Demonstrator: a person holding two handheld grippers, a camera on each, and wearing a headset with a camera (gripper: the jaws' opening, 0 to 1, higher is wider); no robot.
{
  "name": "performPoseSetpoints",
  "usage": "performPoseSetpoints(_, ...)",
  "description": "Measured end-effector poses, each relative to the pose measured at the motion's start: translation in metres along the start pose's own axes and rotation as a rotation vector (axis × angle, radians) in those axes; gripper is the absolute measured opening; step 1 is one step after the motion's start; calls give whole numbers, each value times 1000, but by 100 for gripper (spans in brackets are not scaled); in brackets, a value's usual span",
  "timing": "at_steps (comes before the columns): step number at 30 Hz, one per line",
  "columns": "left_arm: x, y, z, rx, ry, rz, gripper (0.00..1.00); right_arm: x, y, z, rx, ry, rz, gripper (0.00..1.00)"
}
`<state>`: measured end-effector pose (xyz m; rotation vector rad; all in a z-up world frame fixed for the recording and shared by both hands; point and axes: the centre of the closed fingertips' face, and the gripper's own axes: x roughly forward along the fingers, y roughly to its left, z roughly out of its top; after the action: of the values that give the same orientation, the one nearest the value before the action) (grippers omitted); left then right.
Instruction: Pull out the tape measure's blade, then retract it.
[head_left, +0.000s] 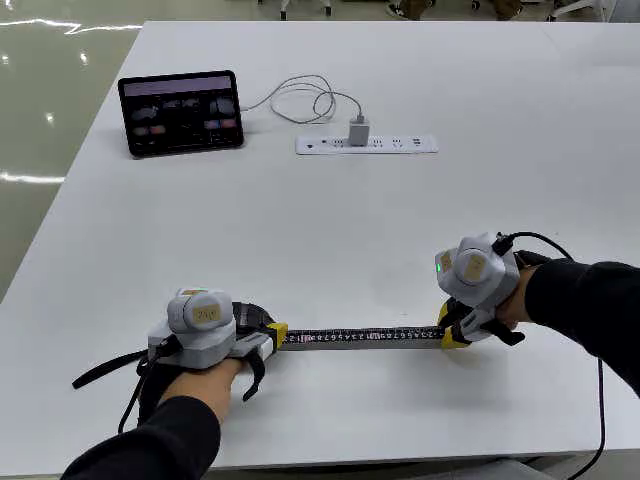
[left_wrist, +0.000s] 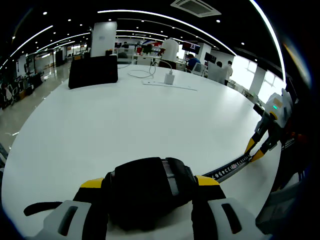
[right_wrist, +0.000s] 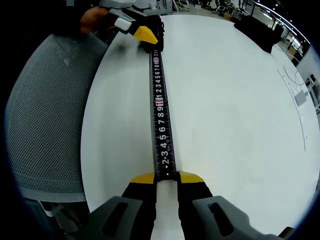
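The black tape measure case sits between the yellow-tipped jaws of my left gripper, which is shut on it near the table's front edge. Its black blade with white numbers runs flat over the white table to my right gripper, which is shut on the blade's end. In the right gripper view the blade stretches from my right gripper up to the case and the other gripper's yellow tip. In the left gripper view the blade leads right to the other gripper.
A black tablet stands at the back left of the table. A white power strip with a charger and coiled cable lies behind the middle. A black strap trails left of the left gripper. A mesh chair back is beside the table.
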<state>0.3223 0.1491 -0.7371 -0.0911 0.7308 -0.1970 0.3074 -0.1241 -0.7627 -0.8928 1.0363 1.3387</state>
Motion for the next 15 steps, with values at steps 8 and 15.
performPoseSetpoints(8,0,0,0,-2,2,0,64,1,-1,3,0,-5,-7,11)
performPoseSetpoints(15,0,0,0,-2,4,0,64,3,0,6,-1,-9,-13,11)
